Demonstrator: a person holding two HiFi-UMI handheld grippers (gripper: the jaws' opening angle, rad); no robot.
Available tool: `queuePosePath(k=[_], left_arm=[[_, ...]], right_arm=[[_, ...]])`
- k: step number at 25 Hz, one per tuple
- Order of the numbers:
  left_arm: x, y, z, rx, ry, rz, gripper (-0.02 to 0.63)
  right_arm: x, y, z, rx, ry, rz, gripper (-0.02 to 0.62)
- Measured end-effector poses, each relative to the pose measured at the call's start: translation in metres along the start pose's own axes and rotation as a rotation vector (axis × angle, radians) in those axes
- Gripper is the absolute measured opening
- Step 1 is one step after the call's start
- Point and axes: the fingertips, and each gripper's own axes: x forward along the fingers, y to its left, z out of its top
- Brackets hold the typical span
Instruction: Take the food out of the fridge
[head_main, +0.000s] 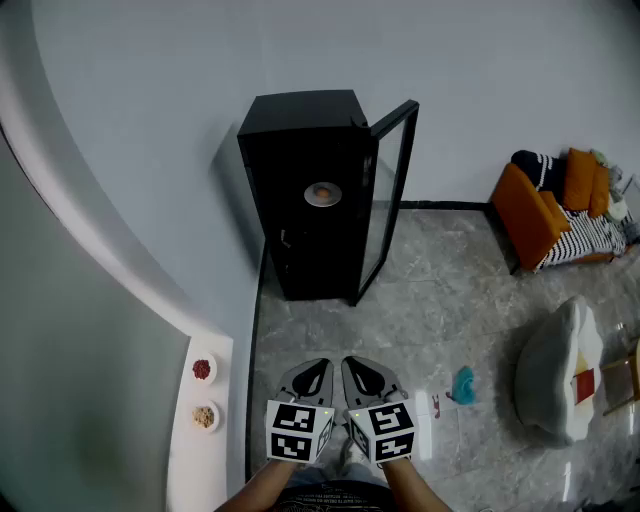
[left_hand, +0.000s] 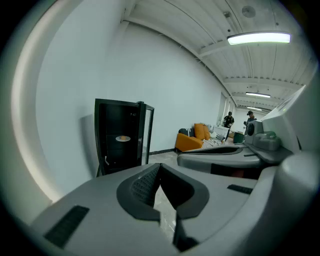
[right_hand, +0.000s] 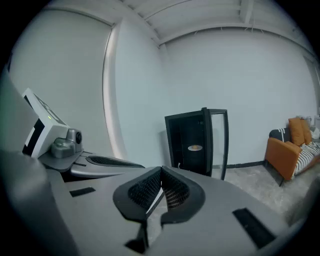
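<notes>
Here, the left gripper (left_hand: 159, 167) and right gripper (right_hand: 161, 172) sit closed and empty, so reaching unopened could knock the plated food (head_main: 322, 193) off its shelf in the fridge (head_main: 305, 250).

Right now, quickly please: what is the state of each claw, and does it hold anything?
Grey left claw: closed, holding nothing.
Grey right claw: closed, holding nothing.

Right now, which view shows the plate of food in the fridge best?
Head view: it looks down onto the plate inside the open fridge, so the brownish food on it shows. In the left gripper view the plate is small, distant, nearly edge-on; likewise the plate in the right gripper view.
</notes>
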Motion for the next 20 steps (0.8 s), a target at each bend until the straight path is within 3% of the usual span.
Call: queuePosePath(k=[9, 20], left_arm=[[-0.031, 0.034, -0.004, 0.018, -0.002, -0.056, 0.014], [-0.032, 0.069, 0.001, 0.015, -0.014, -0.074, 0.014]], right_arm=[[0.015, 0.049, -0.001, 0.007, 0.018, -0.019, 0.020], [0.040, 0.066, 0.006, -0.007, 0.006, -0.048, 0.020]])
